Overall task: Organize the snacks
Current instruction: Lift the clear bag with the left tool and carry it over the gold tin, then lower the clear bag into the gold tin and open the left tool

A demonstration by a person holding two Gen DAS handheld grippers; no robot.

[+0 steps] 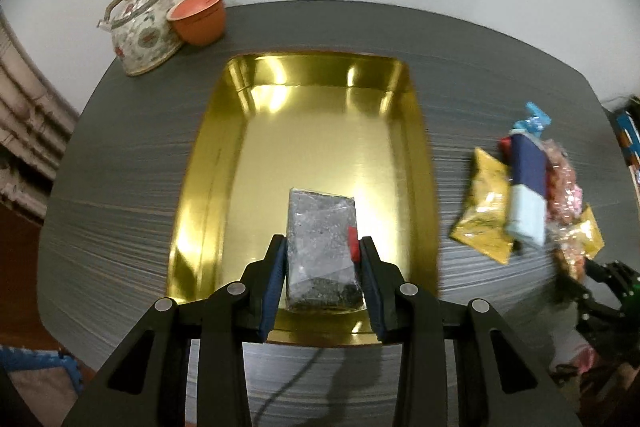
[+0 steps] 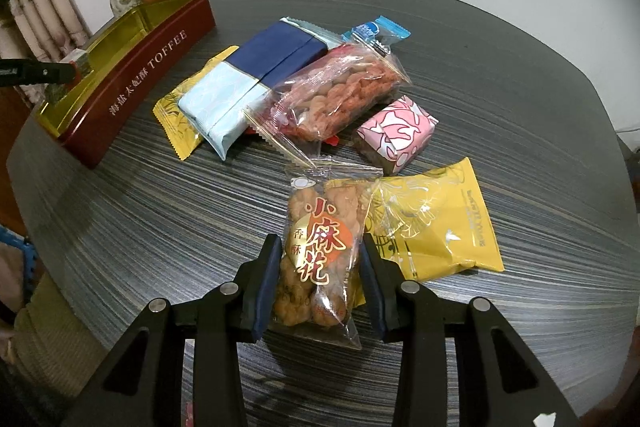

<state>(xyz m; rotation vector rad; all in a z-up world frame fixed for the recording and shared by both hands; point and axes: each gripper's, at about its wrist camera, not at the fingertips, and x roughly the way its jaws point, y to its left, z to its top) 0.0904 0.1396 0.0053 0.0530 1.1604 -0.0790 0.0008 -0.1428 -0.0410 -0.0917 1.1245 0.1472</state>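
Note:
A gold-lined tin (image 1: 224,163) with dark red outer walls marked TOFFEE (image 2: 132,83) lies on the grey table. My left gripper (image 1: 322,247) is shut on a clear-wrapped dark snack block (image 1: 322,247) and holds it over the tin's near end. My right gripper (image 2: 318,251) has its fingers on both sides of a clear bag of fried twists (image 2: 316,255) with red characters, touching the bag. Beside it lies a yellow packet (image 2: 436,223).
A pile of snacks lies right of the tin: a blue and pale box (image 2: 248,79), a pink-tinted bag of twists (image 2: 332,95), a pink patterned block (image 2: 396,133), another yellow packet (image 2: 178,119), a blue candy (image 2: 376,31). A teapot (image 1: 140,27) and orange cup (image 1: 198,17) stand far left.

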